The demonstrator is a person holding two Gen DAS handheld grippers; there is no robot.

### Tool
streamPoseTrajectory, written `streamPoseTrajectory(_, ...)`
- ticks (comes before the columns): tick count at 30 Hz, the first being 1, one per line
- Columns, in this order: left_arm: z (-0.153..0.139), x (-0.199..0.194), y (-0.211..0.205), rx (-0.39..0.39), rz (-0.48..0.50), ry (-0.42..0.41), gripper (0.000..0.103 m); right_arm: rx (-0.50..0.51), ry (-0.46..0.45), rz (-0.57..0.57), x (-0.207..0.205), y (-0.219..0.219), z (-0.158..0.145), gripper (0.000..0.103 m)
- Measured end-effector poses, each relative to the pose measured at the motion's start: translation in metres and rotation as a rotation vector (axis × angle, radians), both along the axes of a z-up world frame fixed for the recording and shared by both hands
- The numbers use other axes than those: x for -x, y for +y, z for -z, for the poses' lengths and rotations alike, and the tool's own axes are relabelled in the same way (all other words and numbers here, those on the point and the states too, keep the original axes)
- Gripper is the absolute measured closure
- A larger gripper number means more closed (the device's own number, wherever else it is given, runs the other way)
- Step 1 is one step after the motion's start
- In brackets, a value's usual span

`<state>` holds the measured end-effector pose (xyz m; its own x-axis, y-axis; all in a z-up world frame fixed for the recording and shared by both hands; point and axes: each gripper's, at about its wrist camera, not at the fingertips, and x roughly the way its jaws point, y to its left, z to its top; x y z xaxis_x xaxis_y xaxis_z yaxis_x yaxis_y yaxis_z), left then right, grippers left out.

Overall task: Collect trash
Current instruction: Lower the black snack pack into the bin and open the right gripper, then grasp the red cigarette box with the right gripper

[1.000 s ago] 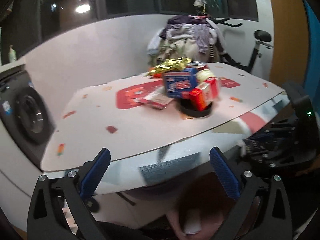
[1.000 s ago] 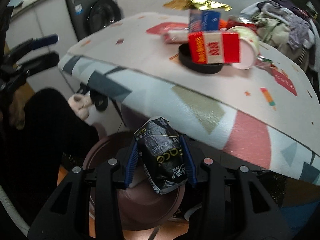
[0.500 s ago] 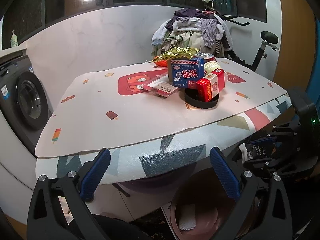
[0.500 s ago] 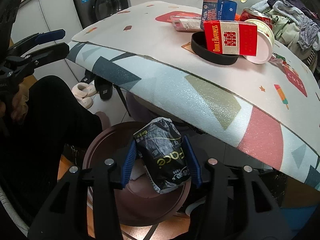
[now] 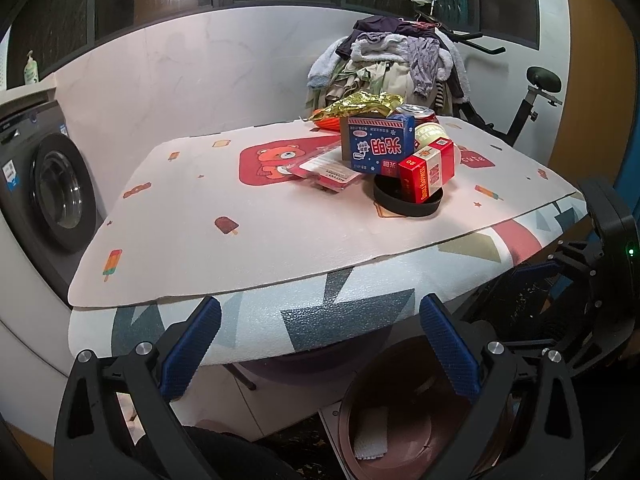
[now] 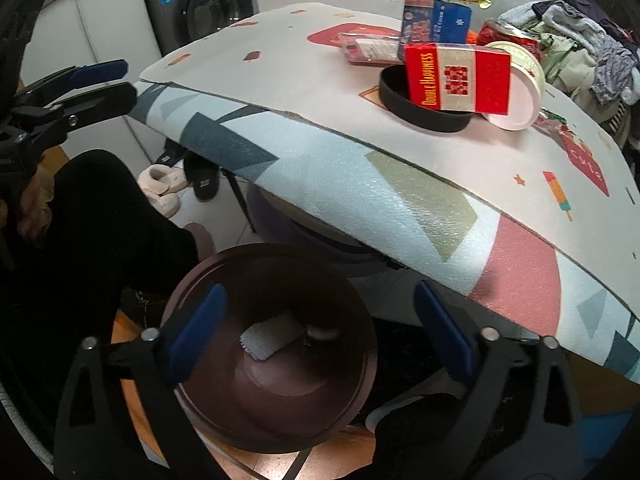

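Trash bin [image 6: 276, 360] on the floor under the table's near edge, both grippers spread wide and empty

The right gripper [image 6: 320, 332] hangs over the brown bin, which holds a white wrapper [image 6: 270, 336]; the left gripper [image 5: 320, 344] faces the table [image 5: 248, 240] edge, nothing between its fingers. Toward the table's far right corner sit a red cigarette pack [image 6: 458, 78] leaning in a black round lid [image 6: 424, 108], a blue box [image 5: 376, 142], a gold foil wrapper [image 5: 364, 104] and a crushed can [image 6: 508, 36]
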<state>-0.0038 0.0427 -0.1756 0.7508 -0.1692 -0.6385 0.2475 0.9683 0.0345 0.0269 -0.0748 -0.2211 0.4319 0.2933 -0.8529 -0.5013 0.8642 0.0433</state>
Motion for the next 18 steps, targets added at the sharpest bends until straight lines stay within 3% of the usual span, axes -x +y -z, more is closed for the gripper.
streamPoseTrajectory(11, 0.001, -0.001, 0.002, 0.0, -0.011, 0.002, 0.006, -0.005, -0.012, 0.087, -0.007, -0.014, -0.003, 0.006)
streamPoseTrajectory(18, 0.001, -0.001, -0.002, -0.016, -0.01, 0.003, 0.006, -0.032, -0.07, 0.174, -0.008, -0.031, -0.017, 0.006)
